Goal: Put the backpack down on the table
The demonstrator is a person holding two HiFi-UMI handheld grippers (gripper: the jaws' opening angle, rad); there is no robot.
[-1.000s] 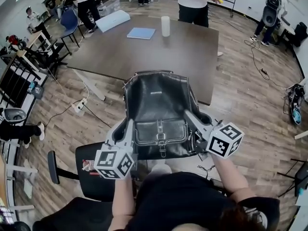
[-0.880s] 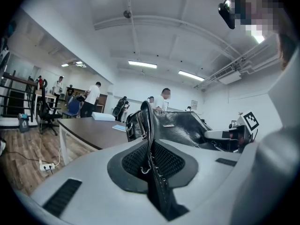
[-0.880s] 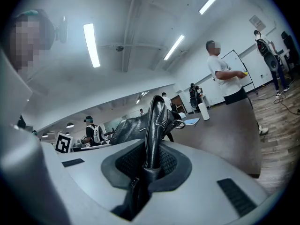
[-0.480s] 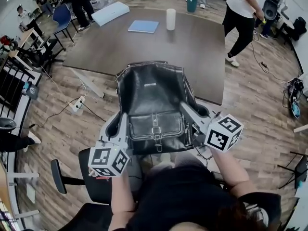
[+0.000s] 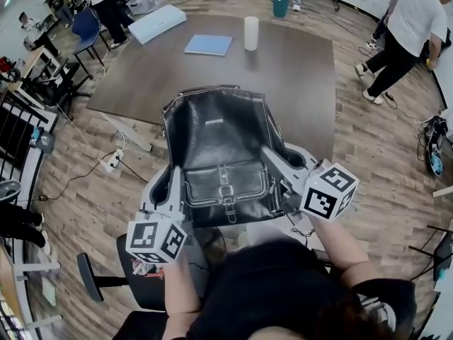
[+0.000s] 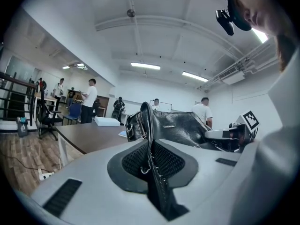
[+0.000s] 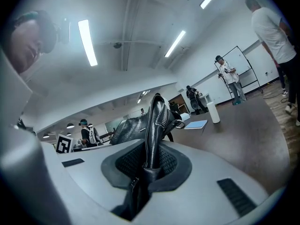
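Observation:
The black leather backpack (image 5: pixel 221 144) hangs upright in the air between my two grippers, its top over the near edge of the dark brown table (image 5: pixel 290 69). My left gripper (image 5: pixel 176 184) is shut on the backpack's left side edge; in the left gripper view the seam (image 6: pixel 151 170) runs pinched between the jaws. On the other side my right gripper (image 5: pixel 278 164) is shut on the right side edge, and the right gripper view shows that edge (image 7: pixel 149 161) clamped between the pads. The front pocket with its buckle (image 5: pixel 225 190) faces me.
On the table's far part stand a white cylinder (image 5: pixel 250 32), a blue notebook (image 5: pixel 208 44) and a white flat box (image 5: pixel 158 23). A person (image 5: pixel 407 27) walks at the right, another (image 5: pixel 106 2) stands far left. A black chair (image 5: pixel 120 282) is below me, a power strip (image 5: pixel 112 163) on the floor.
Both grippers and the backpack have moved forward towards the table, and its top now overlaps the near edge. The person beyond the table has walked off to the right.

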